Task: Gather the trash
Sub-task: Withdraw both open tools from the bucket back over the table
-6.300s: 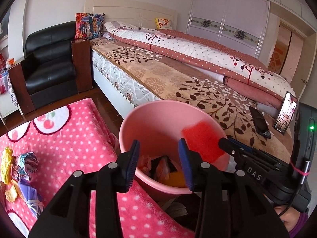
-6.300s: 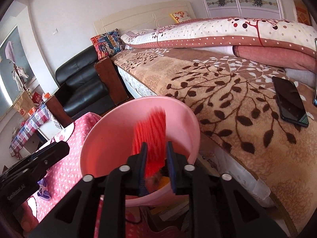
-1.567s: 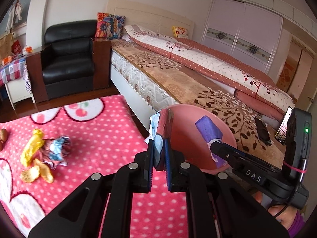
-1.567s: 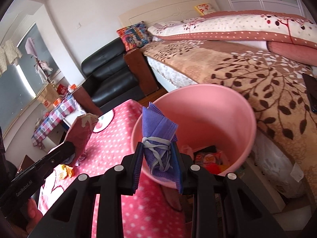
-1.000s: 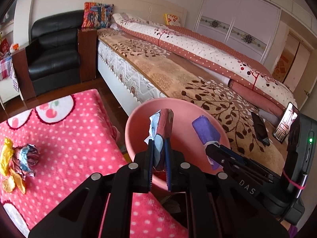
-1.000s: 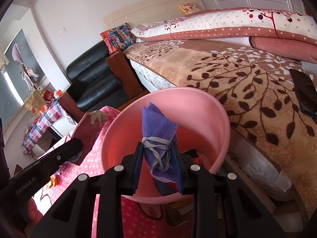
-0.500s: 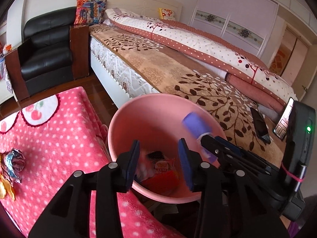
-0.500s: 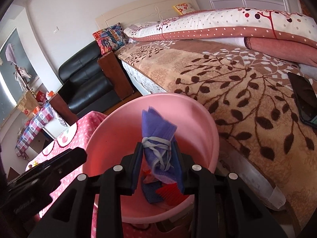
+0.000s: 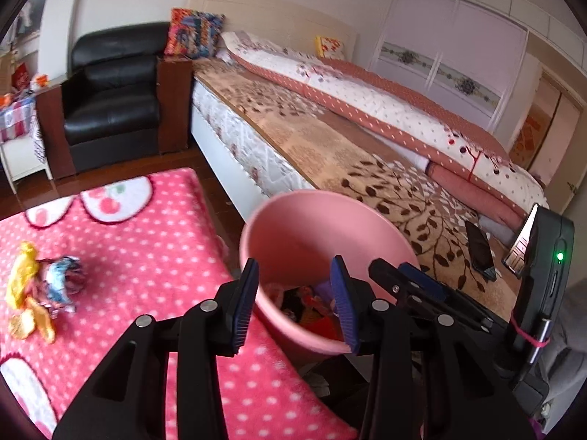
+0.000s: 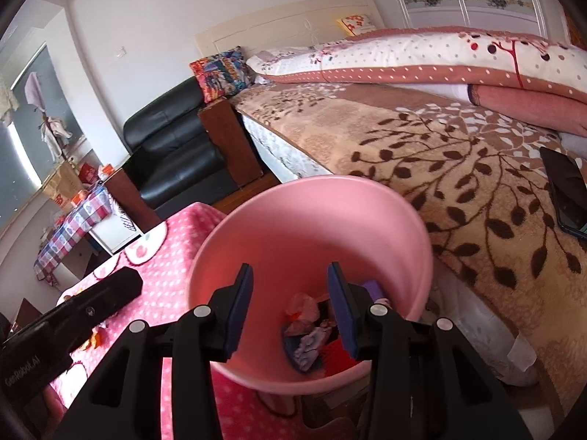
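A pink bin [image 9: 323, 220] stands between the pink dotted mat [image 9: 139, 242] and the bed. My left gripper [image 9: 295, 275] hangs open over the bin's near rim with nothing between its fingers. My right gripper [image 10: 290, 278] is above the same bin [image 10: 312, 220]; its jaws are opening and nothing is between them. Several wrappers lie at the bottom of the bin [image 10: 308, 330], among them a purple packet [image 10: 372, 288]. On the mat's left side lie a yellow wrapper [image 9: 22, 275] and a crumpled blue-silver wrapper [image 9: 64, 278].
A bed with a brown leaf-pattern blanket [image 9: 330, 154] runs along the right, with a dark phone [image 10: 567, 190] lying on it. A black armchair [image 9: 110, 102] and a wooden side cabinet [image 9: 174, 102] stand at the back left. Wooden floor shows between the mat and the bed.
The left gripper opened and its wrapper dropped into the bin. The right gripper's jaws spread and the purple packet fell from them into the bin. Both grippers drew back slightly.
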Demonstrator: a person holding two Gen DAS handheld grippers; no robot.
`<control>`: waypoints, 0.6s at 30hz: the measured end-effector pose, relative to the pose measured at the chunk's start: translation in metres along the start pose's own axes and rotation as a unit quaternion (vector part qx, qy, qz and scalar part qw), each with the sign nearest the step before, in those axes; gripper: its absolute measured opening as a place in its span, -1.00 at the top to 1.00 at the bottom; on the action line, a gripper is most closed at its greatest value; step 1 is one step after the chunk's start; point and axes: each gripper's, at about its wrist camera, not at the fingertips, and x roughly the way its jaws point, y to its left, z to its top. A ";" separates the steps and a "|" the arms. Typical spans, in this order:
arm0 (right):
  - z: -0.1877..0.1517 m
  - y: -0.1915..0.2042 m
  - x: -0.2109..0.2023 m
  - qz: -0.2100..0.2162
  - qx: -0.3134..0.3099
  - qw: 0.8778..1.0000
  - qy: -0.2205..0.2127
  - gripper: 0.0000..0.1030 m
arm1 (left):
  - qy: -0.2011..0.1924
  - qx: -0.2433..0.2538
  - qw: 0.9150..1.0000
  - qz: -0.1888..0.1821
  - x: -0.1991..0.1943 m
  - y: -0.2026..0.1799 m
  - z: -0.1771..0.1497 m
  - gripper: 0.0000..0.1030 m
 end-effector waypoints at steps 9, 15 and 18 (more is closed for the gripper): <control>-0.024 0.046 -0.019 0.021 -0.049 0.999 0.008 0.19 | -0.032 -0.018 0.999 0.024 -0.045 0.027 -0.015 0.21; -0.047 0.080 -0.020 0.073 -0.054 0.995 0.051 0.20 | -0.033 -0.028 0.998 0.048 -0.069 0.054 -0.028 0.21; -0.062 0.105 -0.017 0.095 -0.077 0.990 0.069 0.31 | -0.047 -0.032 0.996 0.067 -0.082 0.072 -0.033 0.21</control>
